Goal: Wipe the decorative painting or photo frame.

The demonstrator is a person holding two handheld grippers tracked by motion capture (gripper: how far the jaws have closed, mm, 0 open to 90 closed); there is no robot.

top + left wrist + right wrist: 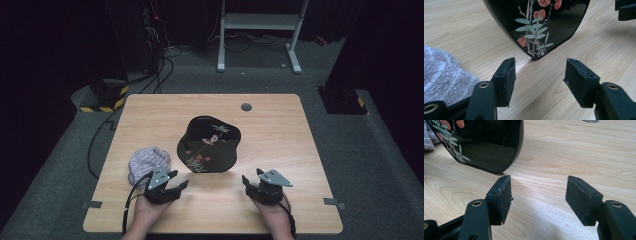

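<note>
From the high view, you are holding both grippers low over the near edge of the table (150, 107), the left gripper (176, 181) just in front of the crumpled cloth (147, 161) and the right gripper (251, 178) off to the other side, with the black lacquer tray (210, 145) lying between and a little beyond them. By my reading you are lining up an approach on the tray, nothing lifted yet; the next move calls for bringing one set of pads to its thin rim.

In the left gripper view, you are aiming the left gripper (539, 75) straight at the tray's (554, 22) nearest corner, jaws released and standing about half apart, nothing between them, the cloth (444, 72) just beside the left pad.

In the right gripper view, you are keeping the right gripper (539, 195) unclenched and empty, jaws wide over bare wood, with the tray (491, 147) lying ahead to the left, apart from the pads.
</note>
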